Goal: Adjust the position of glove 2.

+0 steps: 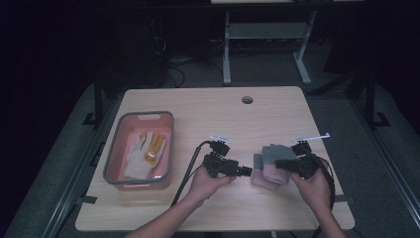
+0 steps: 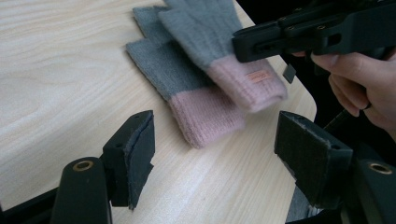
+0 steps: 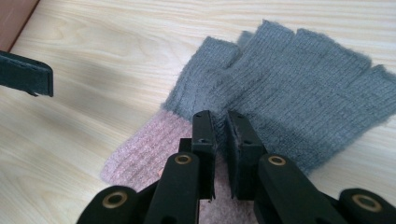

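Looks like the pick-up step of clearing a grey-and-pink pair of knit gloves off the surface (image 1: 208, 109): right hand-held gripper (image 3: 219, 123) closed to a narrow slit, apparently pinching the upper glove (image 3: 299, 79) right where grey knit meets pink cuff. Rests partly over the lower glove (image 2: 187, 88), both at about 4 o'clock on the surface, near the front edge. Left hand-held gripper (image 2: 215, 140) wide open and empty, parked just at 9 o'clock of the pair, pads pointing at the pink cuffs without touching. Next move, judged from the layout: lift the pinched glove clear of its mate without dragging that one along, then carry it across toward the pink tray (image 1: 111, 163) at 8 o'clock, already holding white and yellow gloves (image 1: 138, 158); needs enough height to clear the tray's grey rim, and perhaps the open left jaws closing on the lower glove to take it along too. Pale wood-grain surface otherwise bare, with a round hole (image 1: 247, 99) at 12 o'clock. Dim room beyond: dark floor (image 1: 277, 74), loose cables (image 1: 173, 62) at 11 o'clock, a white-legged table (image 1: 267, 29) at 12 o'clock.
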Action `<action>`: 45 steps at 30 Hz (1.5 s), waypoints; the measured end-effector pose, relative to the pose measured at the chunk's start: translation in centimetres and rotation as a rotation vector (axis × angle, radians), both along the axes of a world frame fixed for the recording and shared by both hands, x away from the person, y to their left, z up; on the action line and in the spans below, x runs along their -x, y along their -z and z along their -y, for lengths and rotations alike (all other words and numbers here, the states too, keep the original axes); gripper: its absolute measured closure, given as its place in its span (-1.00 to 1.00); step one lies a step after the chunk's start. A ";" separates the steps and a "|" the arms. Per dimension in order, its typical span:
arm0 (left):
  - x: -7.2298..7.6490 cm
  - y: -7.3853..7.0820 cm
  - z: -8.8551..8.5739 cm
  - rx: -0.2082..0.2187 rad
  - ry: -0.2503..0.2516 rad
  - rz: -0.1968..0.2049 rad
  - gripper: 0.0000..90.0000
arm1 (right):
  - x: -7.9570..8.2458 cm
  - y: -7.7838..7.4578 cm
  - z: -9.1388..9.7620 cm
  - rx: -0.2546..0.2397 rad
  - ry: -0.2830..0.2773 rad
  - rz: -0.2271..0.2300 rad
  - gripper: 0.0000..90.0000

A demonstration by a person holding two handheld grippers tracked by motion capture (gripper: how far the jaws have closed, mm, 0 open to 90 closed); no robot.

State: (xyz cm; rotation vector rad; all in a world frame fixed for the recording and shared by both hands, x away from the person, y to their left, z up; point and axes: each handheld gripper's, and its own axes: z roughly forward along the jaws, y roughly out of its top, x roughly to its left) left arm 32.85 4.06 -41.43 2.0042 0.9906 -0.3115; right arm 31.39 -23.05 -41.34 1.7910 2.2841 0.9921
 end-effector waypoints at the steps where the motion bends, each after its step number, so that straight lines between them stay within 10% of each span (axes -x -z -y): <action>1: 0.0 0.0 0.0 -0.001 0.002 -0.001 -0.35 | -0.1 0.0 -0.2 -0.002 0.001 -0.005 0.83; 14: -0.1 0.6 0.7 -0.008 0.008 -0.010 -0.34 | -0.6 1.4 -2.0 0.002 0.005 -0.039 0.71; 45: -1.7 5.1 5.2 -0.037 -0.010 -0.131 -0.05 | 0.3 4.9 4.7 -0.259 0.168 -0.079 0.23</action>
